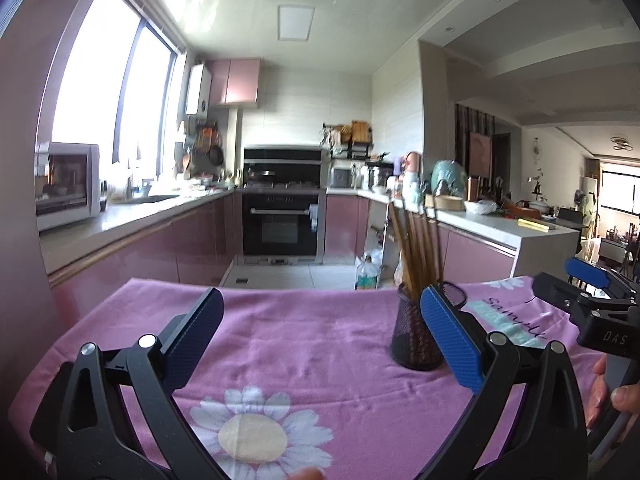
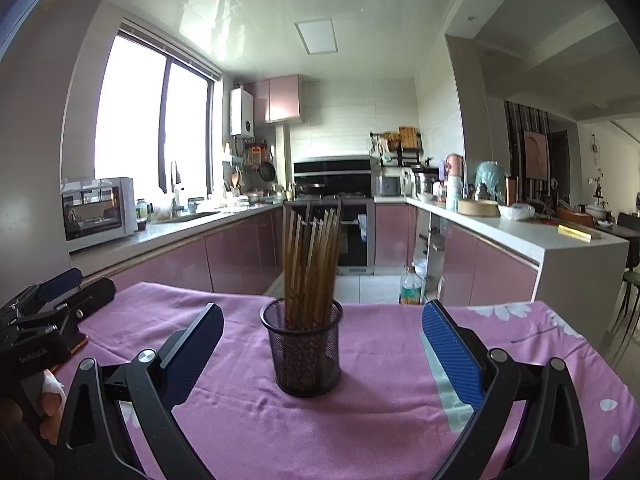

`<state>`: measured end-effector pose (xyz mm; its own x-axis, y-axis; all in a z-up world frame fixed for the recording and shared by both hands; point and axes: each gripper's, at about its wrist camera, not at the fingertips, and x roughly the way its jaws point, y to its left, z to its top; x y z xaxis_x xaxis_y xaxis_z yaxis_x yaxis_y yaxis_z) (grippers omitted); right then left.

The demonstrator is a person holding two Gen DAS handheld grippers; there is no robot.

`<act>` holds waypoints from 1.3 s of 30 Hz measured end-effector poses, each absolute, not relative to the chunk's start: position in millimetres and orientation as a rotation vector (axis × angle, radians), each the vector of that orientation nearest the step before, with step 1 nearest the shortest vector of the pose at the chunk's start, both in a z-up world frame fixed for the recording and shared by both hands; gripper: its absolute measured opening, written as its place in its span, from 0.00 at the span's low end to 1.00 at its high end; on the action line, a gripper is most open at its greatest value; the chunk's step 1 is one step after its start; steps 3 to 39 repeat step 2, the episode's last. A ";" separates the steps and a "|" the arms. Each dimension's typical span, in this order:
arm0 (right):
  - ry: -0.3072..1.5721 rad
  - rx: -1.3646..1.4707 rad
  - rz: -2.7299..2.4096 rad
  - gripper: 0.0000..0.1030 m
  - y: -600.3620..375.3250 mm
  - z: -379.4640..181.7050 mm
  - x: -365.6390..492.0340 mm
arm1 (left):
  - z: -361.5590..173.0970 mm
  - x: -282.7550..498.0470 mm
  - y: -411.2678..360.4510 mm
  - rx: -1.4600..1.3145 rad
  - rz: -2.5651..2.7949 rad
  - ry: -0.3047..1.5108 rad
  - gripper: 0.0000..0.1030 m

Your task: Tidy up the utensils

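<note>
From my right wrist camera the black mesh cup (image 2: 305,350) stands upright on the pink flowered cloth (image 2: 380,420), dead centre between my fingers and a little ahead of them. It is packed with wooden chopsticks (image 2: 310,264) — a tight bundle, fanning slightly at the top, their tips rising well above the rim against the kitchen behind. Through the mesh I can see the lower ends only as a dark brownish mass; I cannot count the sticks.

My right gripper (image 2: 322,336) has its jaws wide apart and holds nothing, the blue pads on either side of the cup without touching it. My left gripper (image 1: 322,320) is likewise spread and empty above the cloth, near a printed daisy (image 1: 256,432).

In the left wrist view the same cup (image 1: 416,336) sits to the right, and the near blue pad (image 1: 450,340) covers part of its rim and side. The chopsticks (image 1: 416,244) look blurred there. The right gripper (image 1: 592,304) shows at the right edge, cut off by the frame, so its fingers are only partly seen; a hand (image 1: 624,400) on its handle is also cropped.

In the right wrist view the left gripper (image 2: 44,312) shows at the left edge, partly out of frame — below it, fingers (image 2: 50,394) with something white wrapped on one.
</note>
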<state>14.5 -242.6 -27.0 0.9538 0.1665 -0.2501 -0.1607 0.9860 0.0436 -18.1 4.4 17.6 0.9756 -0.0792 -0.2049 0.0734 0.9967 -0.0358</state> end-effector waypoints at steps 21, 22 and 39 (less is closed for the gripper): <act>0.321 0.024 0.142 0.93 -257.2 -34.5 27.5 | 12.6 -6.8 9.0 -0.030 -0.066 0.257 0.94; 0.321 0.024 0.142 0.93 -257.2 -34.5 27.5 | 12.6 -6.8 9.0 -0.030 -0.066 0.257 0.94; 0.321 0.024 0.142 0.93 -257.2 -34.5 27.5 | 12.6 -6.8 9.0 -0.030 -0.066 0.257 0.94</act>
